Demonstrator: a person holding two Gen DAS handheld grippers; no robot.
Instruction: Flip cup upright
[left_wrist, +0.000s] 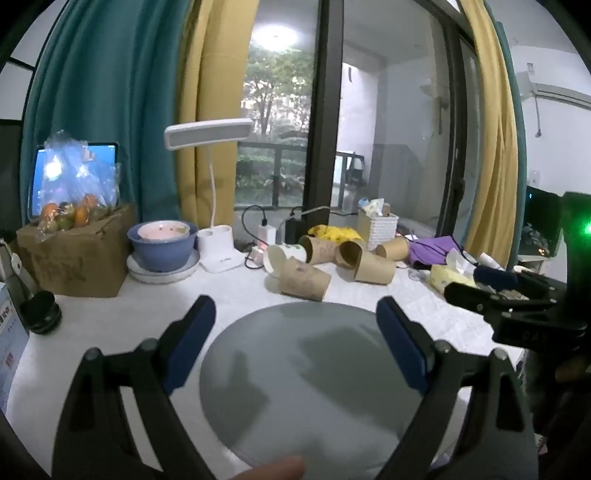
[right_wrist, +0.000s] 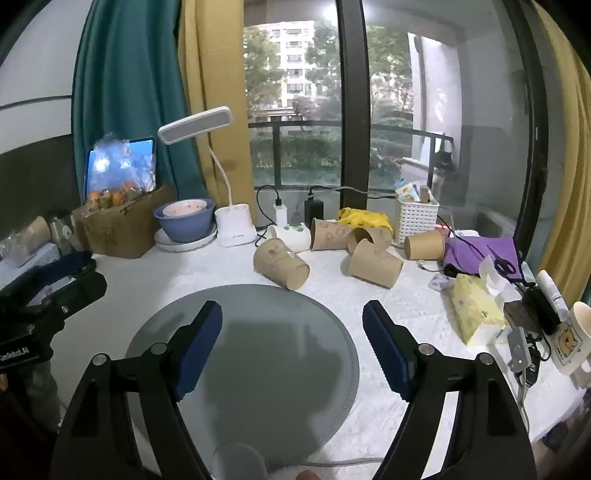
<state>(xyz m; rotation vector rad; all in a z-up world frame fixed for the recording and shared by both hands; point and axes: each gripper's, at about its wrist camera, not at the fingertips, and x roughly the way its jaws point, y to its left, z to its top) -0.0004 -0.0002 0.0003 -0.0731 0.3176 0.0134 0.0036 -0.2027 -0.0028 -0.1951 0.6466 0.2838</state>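
Several brown paper cups lie on their sides on the white table beyond a round grey mat (left_wrist: 314, 384) (right_wrist: 258, 354). The nearest cup (left_wrist: 304, 282) (right_wrist: 281, 263) lies just past the mat's far edge. Another brown cup (left_wrist: 373, 266) (right_wrist: 375, 263) lies to its right, and a white cup (left_wrist: 286, 256) (right_wrist: 291, 236) lies behind. My left gripper (left_wrist: 295, 314) is open and empty over the mat. My right gripper (right_wrist: 293, 319) is open and empty over the mat; it also shows at the right of the left wrist view (left_wrist: 495, 291).
At the back stand a blue bowl on a plate (right_wrist: 184, 221), a white desk lamp (right_wrist: 234, 225), a cardboard box of fruit (right_wrist: 122, 225) and a white basket (right_wrist: 415, 218). A yellow tissue pack (right_wrist: 476, 306), purple cloth (right_wrist: 480, 254) and a bear mug (right_wrist: 574, 339) lie right.
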